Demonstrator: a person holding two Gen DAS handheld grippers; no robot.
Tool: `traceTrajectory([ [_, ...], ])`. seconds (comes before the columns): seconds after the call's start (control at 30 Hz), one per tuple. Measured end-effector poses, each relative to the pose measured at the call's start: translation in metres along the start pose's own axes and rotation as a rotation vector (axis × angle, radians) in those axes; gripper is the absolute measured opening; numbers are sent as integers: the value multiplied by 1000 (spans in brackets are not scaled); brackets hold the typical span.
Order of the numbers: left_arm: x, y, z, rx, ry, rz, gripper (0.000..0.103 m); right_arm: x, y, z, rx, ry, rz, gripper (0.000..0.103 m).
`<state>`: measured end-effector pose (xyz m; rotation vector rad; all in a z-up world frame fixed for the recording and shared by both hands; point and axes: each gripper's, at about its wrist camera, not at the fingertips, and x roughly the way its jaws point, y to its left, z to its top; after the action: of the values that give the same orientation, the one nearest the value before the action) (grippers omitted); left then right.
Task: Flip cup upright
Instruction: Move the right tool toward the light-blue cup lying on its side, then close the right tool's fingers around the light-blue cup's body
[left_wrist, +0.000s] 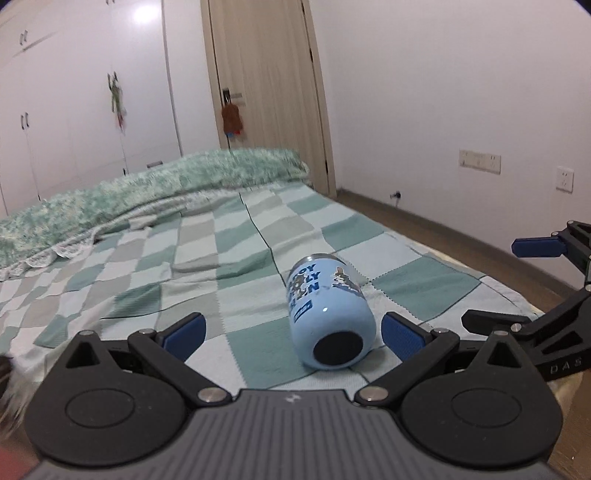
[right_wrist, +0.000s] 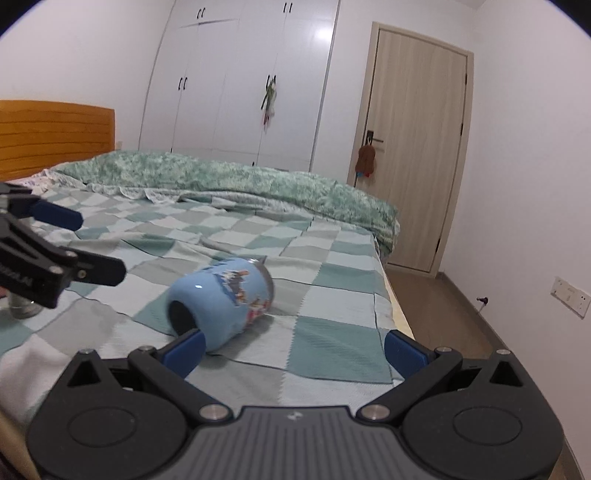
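Light-blue cup (left_wrist: 330, 314) lies on its side on bed (left_wrist: 229, 236), lower centre of left wrist view, dark base toward camera, metal rim away. Checked green quilt (right_wrist: 325, 266) beneath. Left gripper (left_wrist: 293, 334): fingers spread wide, released, cup between them, no contact seen. Right gripper (right_wrist: 293, 349): fingers also spread, holding nothing; left blue pad overlaps cup base in frame, contact cannot be told. Wooden door (right_wrist: 413, 147) upper right of right wrist view.

Checkered bedspread (left_wrist: 229, 258), green blanket (right_wrist: 229, 177), wardrobe (right_wrist: 240, 81), door (right_wrist: 417, 140).
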<state>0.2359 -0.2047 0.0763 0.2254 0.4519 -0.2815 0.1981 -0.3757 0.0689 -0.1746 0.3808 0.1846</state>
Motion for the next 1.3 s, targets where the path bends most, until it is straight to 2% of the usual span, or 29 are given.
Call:
traceTrajectory([
  [0.2, 56, -7, 23, 17, 122, 13, 103, 41, -24, 6, -11, 69, -18, 103],
  [0.33, 94, -12, 35, 26, 203, 9, 103, 66, -43, 10, 12, 107, 11, 103],
  [0.43, 120, -14, 39, 6, 285, -8, 103, 79, -53, 13, 19, 136, 36, 103],
  [0.63, 151, -16, 40, -37, 389, -31, 103, 99, -60, 13, -13, 172, 41, 103],
  [0.7, 160, -18, 37, -45, 430, -36, 97, 104, -61, 13, -11, 183, 54, 103],
  [0.73, 164, -18, 35, -64, 449, -48, 87, 105, -61, 13, -13, 183, 58, 103],
  [0.8, 166, -18, 34, -95, 461, -48, 86, 106, -61, 12, -13, 184, 64, 103],
  [1.03, 154, -20, 32, -97, 458, -36, 86, 93, -60, 12, -7, 168, 65, 103],
  [1.3, 105, -18, 27, -100, 433, -54, 86, 56, -43, 21, -15, 155, 55, 103],
])
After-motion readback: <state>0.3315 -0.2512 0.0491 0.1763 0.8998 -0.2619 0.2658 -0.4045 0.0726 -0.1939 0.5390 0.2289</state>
